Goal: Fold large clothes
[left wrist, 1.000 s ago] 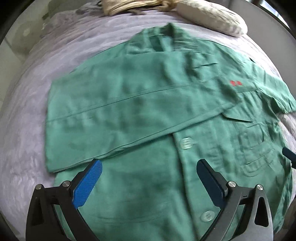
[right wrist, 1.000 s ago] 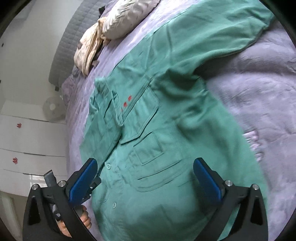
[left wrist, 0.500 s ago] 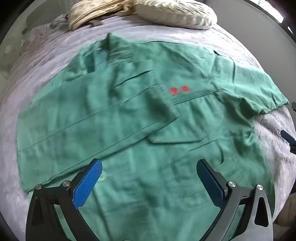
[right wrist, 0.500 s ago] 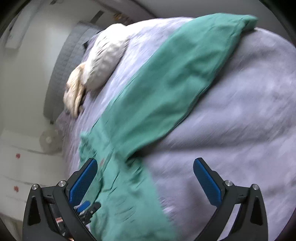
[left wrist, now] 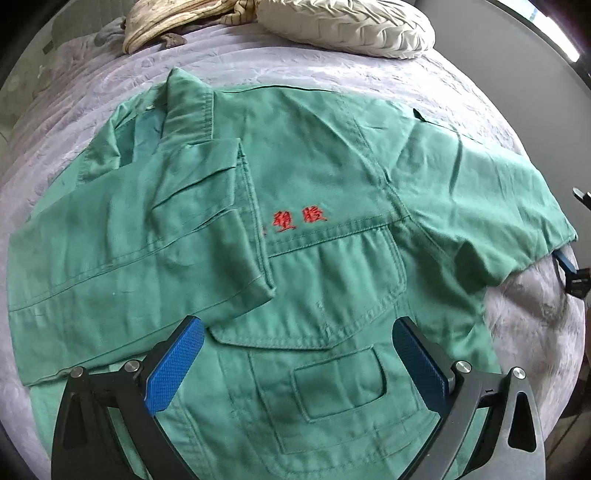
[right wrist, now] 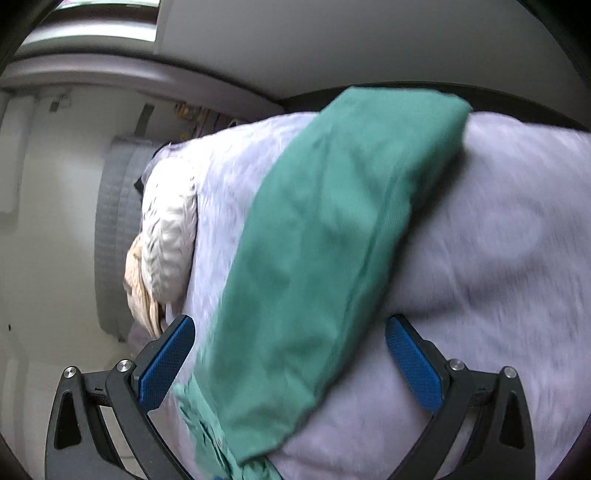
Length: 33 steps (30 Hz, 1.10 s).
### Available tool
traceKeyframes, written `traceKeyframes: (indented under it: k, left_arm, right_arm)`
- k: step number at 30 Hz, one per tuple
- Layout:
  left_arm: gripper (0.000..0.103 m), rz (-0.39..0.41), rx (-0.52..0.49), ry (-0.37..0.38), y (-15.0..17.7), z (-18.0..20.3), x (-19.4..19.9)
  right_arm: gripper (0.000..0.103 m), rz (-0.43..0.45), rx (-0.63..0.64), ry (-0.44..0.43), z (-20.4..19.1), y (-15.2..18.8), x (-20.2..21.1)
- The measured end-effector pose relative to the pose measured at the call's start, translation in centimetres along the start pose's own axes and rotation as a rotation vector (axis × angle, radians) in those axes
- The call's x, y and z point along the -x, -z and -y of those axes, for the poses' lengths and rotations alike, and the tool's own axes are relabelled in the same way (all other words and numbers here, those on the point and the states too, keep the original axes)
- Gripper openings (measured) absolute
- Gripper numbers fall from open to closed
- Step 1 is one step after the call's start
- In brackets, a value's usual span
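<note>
Lilac bed (left wrist: 332,74) carries green jacket (left wrist: 332,277) spread flat, one sleeve folded over its chest, other sleeve (right wrist: 314,258) out toward bed edge, cream pillow (left wrist: 347,26) beyond collar, left gripper (left wrist: 295,354) and right gripper (right wrist: 288,354) both spread wide, empty, over fabric.

A large green work jacket (left wrist: 332,258) lies spread front-up on the lavender bedspread (left wrist: 332,74), collar toward the pillows. Red embroidered characters (left wrist: 299,220) sit on the chest just above a flapped pocket (left wrist: 332,295), with a second patch pocket below it. One sleeve (left wrist: 129,258) is folded across the front, its cuff end resting beside the red characters. The other sleeve (right wrist: 325,251) stretches straight out over the bedspread, apparently flat, though the right wrist view is blurred. The fabric looks sturdy and lightly creased.
</note>
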<state>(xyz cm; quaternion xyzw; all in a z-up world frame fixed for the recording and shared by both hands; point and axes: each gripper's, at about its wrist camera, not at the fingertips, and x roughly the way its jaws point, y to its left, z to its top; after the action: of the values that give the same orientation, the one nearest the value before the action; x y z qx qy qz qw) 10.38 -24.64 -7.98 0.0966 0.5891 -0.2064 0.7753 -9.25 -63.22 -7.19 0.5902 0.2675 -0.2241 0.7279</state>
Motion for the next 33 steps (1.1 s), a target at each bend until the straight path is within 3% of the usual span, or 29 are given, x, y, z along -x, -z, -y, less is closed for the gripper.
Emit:
traceKeyframes:
  k: [5, 11, 13, 14, 15, 18, 23, 29, 33]
  left_arm:
    - [0.102, -0.001, 0.004, -0.005, -0.4, 0.6, -0.5]
    - [0.102, 0.003, 0.012, -0.019, -0.5, 0.2, -0.9]
    - [0.102, 0.004, 0.022, -0.017, -0.5, -0.4, -0.9]
    - [0.102, 0.005, 0.024, -0.017, -0.3, -0.6, -0.7]
    - [0.102, 0.011, 0.026, -0.021, -0.3, -0.9, -0.6]
    - [0.102, 0.032, 0.029, -0.035, -0.2, -2.0, -0.1]
    - [0.102, 0.055, 0.056, -0.061, -0.2, -4.8, 0.4]
    - [0.102, 0.095, 0.104, -0.089, 0.0, -9.3, 1.5]
    - [0.102, 0.116, 0.155, -0.114, 0.9, -12.9, 2.3]
  right_arm:
    - [0.103, 0.047, -0.022, -0.033, -0.2, -2.2, -1.1]
    - [0.101, 0.086, -0.147, -0.055, 0.0, -4.0, -2.1]
    - [0.074, 0.078, -0.167, -0.067, -0.2, -4.0, -2.2]
    - [0.027, 0.062, -0.17, -0.045, -0.3, -4.2, -2.3]
    - [0.004, 0.049, -0.174, -0.027, -0.3, -4.2, -2.5]
    - [0.003, 0.067, -0.184, -0.062, -0.6, -3.7, -2.0]
    - [0.003, 0.035, -0.029, -0.132, -5.4, -1.9, -2.2]
    - [0.003, -0.061, 0.316, -0.165, -15.9, 3.8, -4.0]
    - [0.004, -0.145, 0.631, -0.152, -23.7, 11.4, -6.3]
